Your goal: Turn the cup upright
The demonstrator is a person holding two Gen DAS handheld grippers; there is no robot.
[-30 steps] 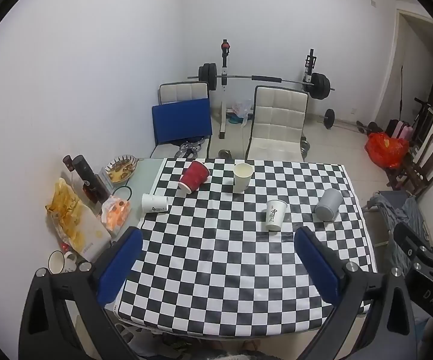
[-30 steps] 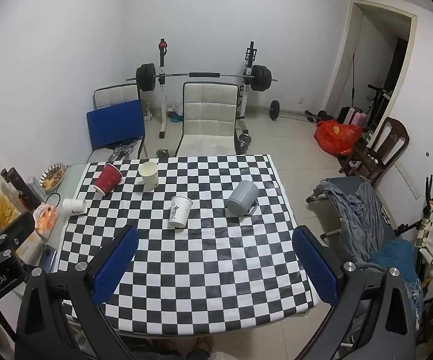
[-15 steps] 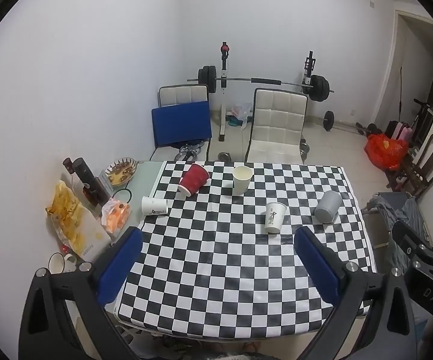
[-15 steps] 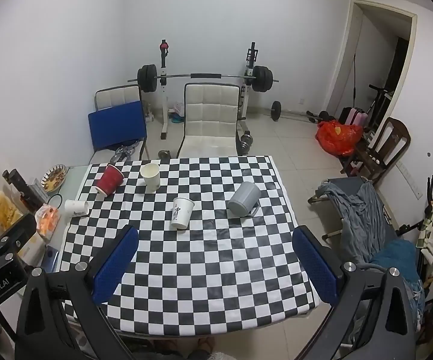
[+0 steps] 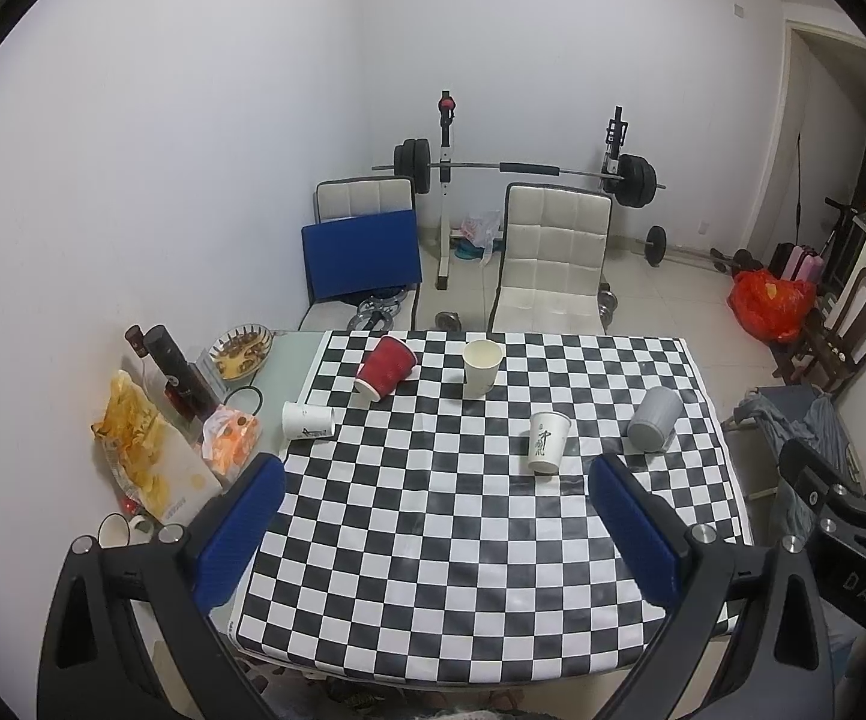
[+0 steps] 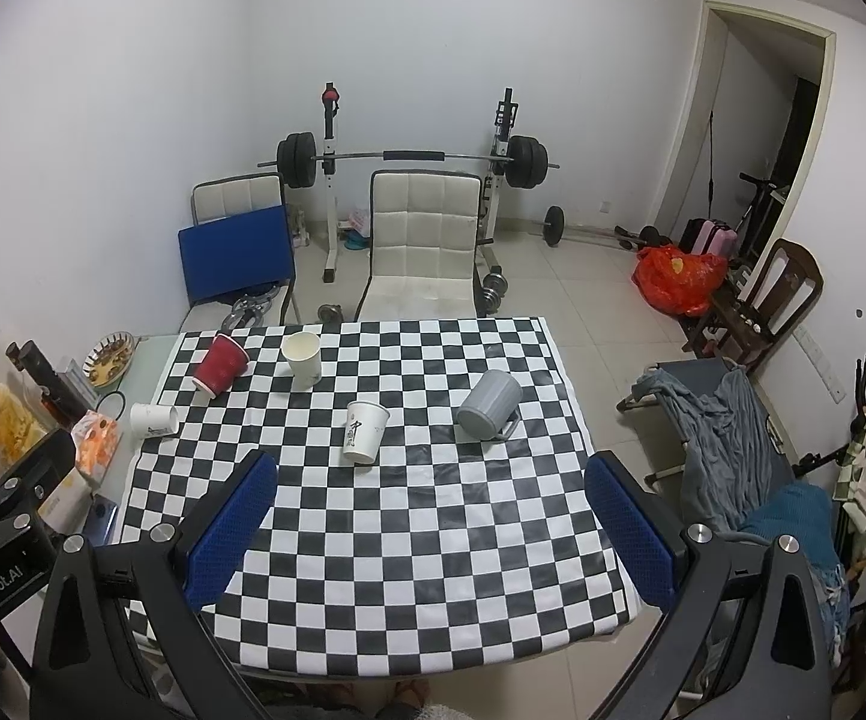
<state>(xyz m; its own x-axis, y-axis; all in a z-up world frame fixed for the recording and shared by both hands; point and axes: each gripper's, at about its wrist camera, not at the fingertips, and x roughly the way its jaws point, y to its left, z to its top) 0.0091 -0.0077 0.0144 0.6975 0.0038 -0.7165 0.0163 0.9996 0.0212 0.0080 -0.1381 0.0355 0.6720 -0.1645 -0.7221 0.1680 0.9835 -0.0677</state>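
Note:
On the checkered table (image 5: pixel 463 570) (image 6: pixel 433 570) a red cup (image 5: pixel 384 367) (image 6: pixel 219 363) lies tilted at the far left. A small white cup (image 5: pixel 308 420) (image 6: pixel 154 420) lies on its side at the left edge. A grey mug (image 5: pixel 653 419) (image 6: pixel 488 403) lies on its side at the right. A cream cup (image 5: pixel 481 360) (image 6: pixel 302 360) and a printed white cup (image 5: pixel 547 441) (image 6: pixel 364 431) stand upright. My left gripper (image 5: pixel 436 525) and right gripper (image 6: pixel 429 519) are open, empty, high above the near table edge.
Snack bags (image 5: pixel 144 450), a dark bottle (image 5: pixel 177 369), a bowl (image 5: pixel 240 348) and a mug (image 5: pixel 111 531) crowd the table's left side. Two chairs (image 5: pixel 553 252) and a barbell rack (image 5: pixel 523 168) stand behind the table. A cot with clothes (image 6: pixel 733 420) is at the right.
Both views have drawn back and risen slightly; the table looks a little smaller and lower. No cup has moved. Both grippers stay open.

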